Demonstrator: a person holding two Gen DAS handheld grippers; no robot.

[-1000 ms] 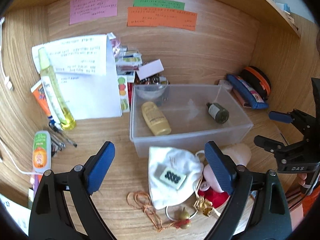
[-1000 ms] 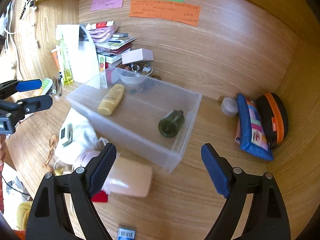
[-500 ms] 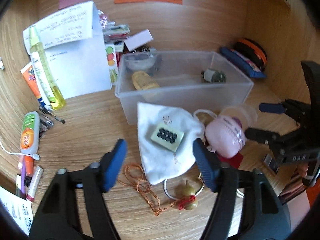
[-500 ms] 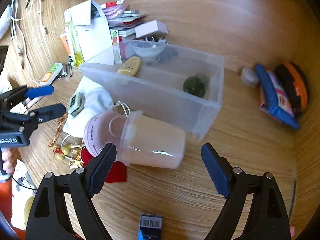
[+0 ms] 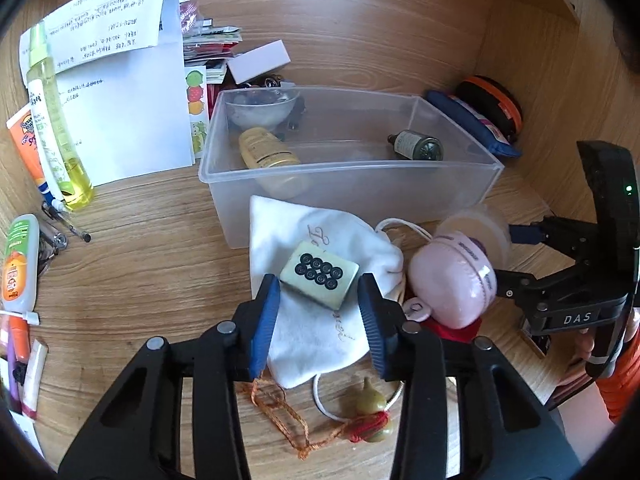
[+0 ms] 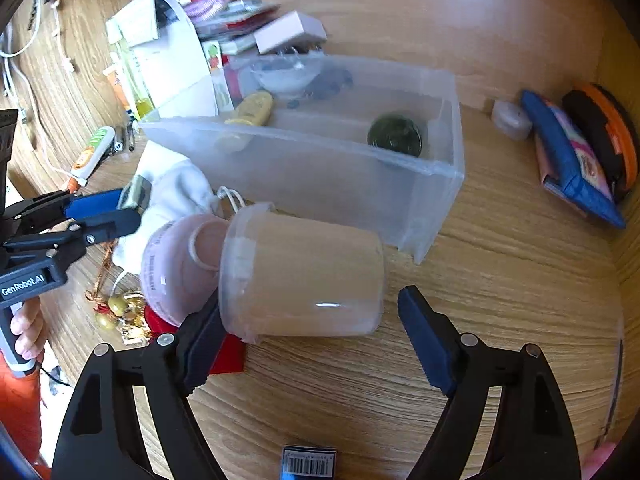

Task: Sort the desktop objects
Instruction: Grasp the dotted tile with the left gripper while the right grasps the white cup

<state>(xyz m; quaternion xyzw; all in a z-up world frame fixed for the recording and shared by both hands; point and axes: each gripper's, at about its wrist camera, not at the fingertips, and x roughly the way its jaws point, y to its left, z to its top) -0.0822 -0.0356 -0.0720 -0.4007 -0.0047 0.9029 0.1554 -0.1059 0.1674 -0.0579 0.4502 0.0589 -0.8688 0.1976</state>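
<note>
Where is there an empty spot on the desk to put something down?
Bare wood shows between the clear bin and the blue pouch, and between the bin's left wall and the pens. The bin's middle floor, between yellow bottle and green bottle, is bare too. Around the white pouch it is crowded.

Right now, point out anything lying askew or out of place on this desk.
The pink-lidded cup lies tipped on its side in front of the clear bin, between the open fingers of the right gripper. A mahjong tile sits crooked on the rumpled white pouch, between the left gripper fingers.
</note>
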